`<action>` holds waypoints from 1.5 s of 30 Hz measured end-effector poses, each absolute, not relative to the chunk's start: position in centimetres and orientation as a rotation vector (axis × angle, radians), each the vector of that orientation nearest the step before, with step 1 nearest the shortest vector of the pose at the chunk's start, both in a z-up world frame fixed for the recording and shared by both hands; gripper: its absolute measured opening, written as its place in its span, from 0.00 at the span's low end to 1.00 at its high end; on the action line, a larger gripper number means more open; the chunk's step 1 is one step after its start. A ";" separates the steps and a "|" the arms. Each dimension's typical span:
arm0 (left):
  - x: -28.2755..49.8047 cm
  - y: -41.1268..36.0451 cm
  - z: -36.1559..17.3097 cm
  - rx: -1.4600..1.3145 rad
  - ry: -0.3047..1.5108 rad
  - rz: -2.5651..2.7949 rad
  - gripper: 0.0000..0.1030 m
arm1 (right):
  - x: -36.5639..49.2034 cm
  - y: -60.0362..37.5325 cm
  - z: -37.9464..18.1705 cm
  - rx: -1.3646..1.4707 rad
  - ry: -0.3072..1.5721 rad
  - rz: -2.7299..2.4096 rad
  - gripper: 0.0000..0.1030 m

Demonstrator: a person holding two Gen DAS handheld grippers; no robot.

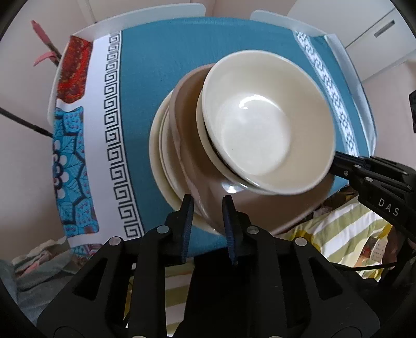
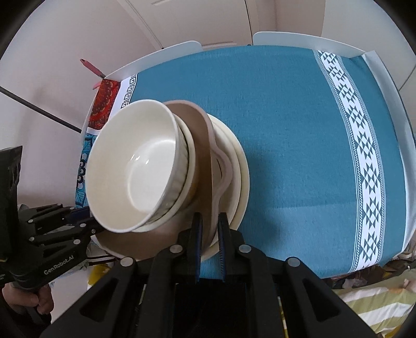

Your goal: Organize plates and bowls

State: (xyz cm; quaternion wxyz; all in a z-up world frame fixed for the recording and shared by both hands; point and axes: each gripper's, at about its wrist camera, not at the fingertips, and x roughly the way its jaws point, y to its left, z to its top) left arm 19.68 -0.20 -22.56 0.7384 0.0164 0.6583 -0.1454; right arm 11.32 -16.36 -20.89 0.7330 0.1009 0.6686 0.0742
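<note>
A stack of dishes stands on the teal tablecloth [image 1: 161, 57]. Cream plates [image 1: 158, 135] [image 2: 239, 169] lie at the bottom. Above them a brown plate [image 1: 187, 109] [image 2: 202, 145] tilts, carrying two nested bowls with a white bowl [image 1: 267, 124] [image 2: 135, 166] on top. My left gripper [image 1: 208, 208] is shut on the brown plate's near rim. My right gripper [image 2: 210, 223] is shut on the same plate's rim at the opposite side. In each wrist view the other gripper [image 1: 345, 161] [image 2: 78, 221] reaches under the bowl, its tips hidden.
White chair backs [image 1: 182, 10] [image 2: 286, 39] stand at the table's far edge. A patterned red and blue cloth [image 1: 72, 72] covers the table's left end. Striped bedding [image 1: 338, 228] [image 2: 377, 299] lies below the near edge. A person's hand [image 2: 28, 304] holds the left gripper's handle.
</note>
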 end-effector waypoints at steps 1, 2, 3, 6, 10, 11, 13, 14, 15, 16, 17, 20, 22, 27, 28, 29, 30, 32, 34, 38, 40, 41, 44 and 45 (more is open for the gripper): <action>19.5 0.0 -22.1 0.034 1.437 -0.317 0.20 | 10.9 -16.6 -20.3 0.231 1.459 0.160 0.10; 19.1 0.1 -21.3 0.027 1.423 -0.315 0.20 | 10.6 -16.8 -19.7 0.234 1.446 0.157 0.10; 18.6 0.3 -20.4 0.016 1.399 -0.315 0.20 | 10.2 -17.0 -18.8 0.228 1.422 0.155 0.10; 17.2 0.7 -17.4 -0.001 1.315 -0.310 0.20 | 8.7 -17.3 -15.1 0.209 1.309 0.186 0.10; 14.6 0.4 -11.2 -0.015 1.086 -0.285 0.20 | 6.5 -16.9 -9.0 0.138 1.110 0.221 0.10; 13.6 0.3 -9.1 -0.015 0.999 -0.275 0.20 | 6.2 -16.8 -7.7 0.124 1.068 0.221 0.10; 11.5 -0.1 -5.3 -0.013 0.829 -0.258 0.20 | 5.3 -16.8 -4.6 0.093 0.969 0.214 0.10; 10.7 0.0 -3.9 -0.012 0.769 -0.250 0.22 | 4.7 -16.8 -3.1 0.075 0.917 0.205 0.10; 9.5 -0.2 -2.1 -0.008 0.690 -0.236 0.37 | 4.0 -16.9 -1.5 0.055 0.864 0.194 0.10; 8.7 -0.3 -0.9 -0.004 0.635 -0.223 0.53 | 3.5 -16.9 -0.3 0.037 0.823 0.182 0.10; 7.9 -0.3 0.5 -0.005 0.572 -0.200 0.89 | 2.7 -17.0 1.3 0.017 0.773 0.164 0.11; 4.8 -0.4 3.2 -0.018 0.382 -0.184 1.00 | 1.0 -17.2 4.1 -0.017 0.671 0.132 0.57; 3.7 -0.8 4.3 -0.004 0.347 -0.172 1.00 | -0.4 -17.5 5.6 -0.022 0.607 0.114 0.94; 1.2 -1.3 5.2 0.007 0.279 -0.117 1.00 | -3.1 -18.5 8.3 -0.012 0.513 0.046 0.95; 0.8 -1.3 5.2 0.006 0.274 -0.115 1.00 | -3.4 -18.8 8.6 -0.008 0.497 0.034 0.99; 0.4 -1.3 5.2 0.008 0.270 -0.107 1.00 | -3.8 -18.8 8.9 -0.008 0.483 0.018 0.99; 0.1 -1.3 5.1 0.012 0.268 -0.098 1.00 | -4.2 -18.9 9.0 -0.009 0.473 0.005 0.99; -0.2 -1.5 5.1 0.016 0.266 -0.087 1.00 | -4.6 -18.9 9.1 -0.006 0.470 -0.001 0.99; -0.6 -1.5 5.4 0.014 0.262 -0.084 1.00 | -4.9 -18.8 9.2 -0.001 0.471 -0.002 0.99; -1.5 -1.2 5.9 0.018 0.259 -0.077 1.00 | -5.5 -18.8 9.4 0.002 0.454 -0.001 0.99; -2.0 -1.0 6.0 0.018 0.256 -0.076 1.00 | -5.8 -18.7 9.4 -0.001 0.451 -0.006 0.99; -2.1 -1.0 6.0 0.019 0.255 -0.077 1.00 | -5.9 -18.6 9.5 -0.003 0.451 -0.007 0.99; -2.1 -0.9 6.2 0.021 0.256 -0.077 1.00 | -5.9 -18.5 9.5 0.000 0.450 -0.008 0.99; -2.2 -0.9 6.2 0.022 0.256 -0.075 1.00 | -5.9 -18.6 9.5 -0.001 0.450 -0.006 0.99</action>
